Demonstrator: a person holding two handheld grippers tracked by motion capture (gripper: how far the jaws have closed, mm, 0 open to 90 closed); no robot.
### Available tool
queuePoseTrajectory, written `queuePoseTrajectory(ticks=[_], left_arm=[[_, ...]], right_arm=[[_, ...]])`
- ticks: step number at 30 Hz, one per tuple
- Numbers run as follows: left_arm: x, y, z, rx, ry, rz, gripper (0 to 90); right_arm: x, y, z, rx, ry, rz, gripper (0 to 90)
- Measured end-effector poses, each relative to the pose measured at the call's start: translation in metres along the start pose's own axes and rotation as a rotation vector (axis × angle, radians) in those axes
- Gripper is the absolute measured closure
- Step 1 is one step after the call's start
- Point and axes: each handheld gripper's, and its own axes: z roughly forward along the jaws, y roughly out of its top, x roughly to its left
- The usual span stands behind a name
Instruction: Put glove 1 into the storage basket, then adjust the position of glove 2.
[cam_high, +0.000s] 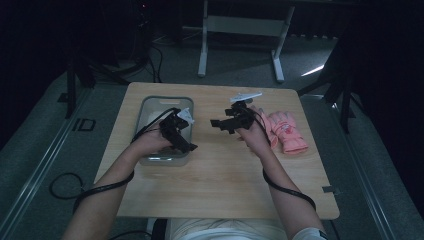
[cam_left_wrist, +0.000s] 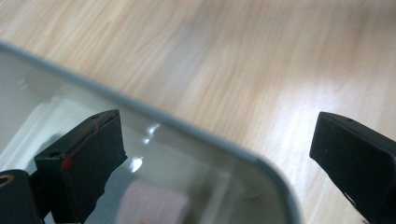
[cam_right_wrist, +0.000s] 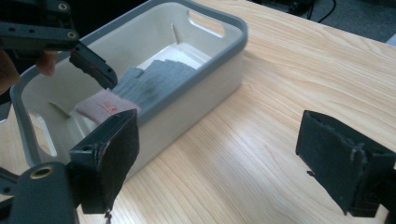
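Both grippers stand open and empty over the light wooden table (cam_high: 220, 170), with the folded grey cloth lying in the tub.

Nearest, the person's forearms come in from six o'clock in the high view; the left gripper (cam_high: 186, 145) hangs over the near right corner of the grey-rimmed white plastic tub (cam_high: 148, 109), its jaws spread wide with nothing between them, one jaw above the tub's inside and the other above bare wood. The right gripper (cam_high: 216, 123), at about three o'clock from the tub, points toward it, jaws also wide apart and holding nothing. The folded grey cloth with a pink end (cam_right_wrist: 144, 86) rests on the tub floor, well apart from the right gripper's fingers (cam_right_wrist: 109, 161) and just below the left gripper's tips. Farther right, at three o'clock, lies a pink padded glove (cam_high: 286, 131).
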Motion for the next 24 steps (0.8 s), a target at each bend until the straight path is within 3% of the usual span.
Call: queuePoseTrajectory(ticks=[3, 6, 10, 13, 17, 24], left_arm=[[-0.007, 0.007, 0.003, -0.018, 0.008, 0.009, 2.5], [-0.017, 0.014, 0.008, -0.031, 0.016, 0.021, 2.5], [-0.030, 0.023, 0.015, -0.064, -0.019, 0.028, 2.9], [-0.040, 0.028, 0.021, -0.076, -0.022, 0.026, 3.3], [-0.056, 0.031, 0.029, -0.107, -0.018, 0.014, 3.8], [-0.082, 0.028, 0.044, -0.134, -0.005, 0.017, 3.9]], right_arm=[[-0.007, -0.004, -0.010, 0.002, 0.024, 0.009, 12.5], [-0.012, -0.011, -0.020, 0.003, 0.015, 0.019, 12.7], [-0.021, -0.019, -0.031, 0.006, 0.008, 0.017, 11.5], [-0.029, -0.024, -0.039, -0.006, -0.026, 0.026, 16.8], [-0.043, -0.032, -0.052, -0.029, -0.080, 0.030, 31.8], [-0.072, -0.045, -0.072, -0.017, -0.229, 0.018, 45.3]])
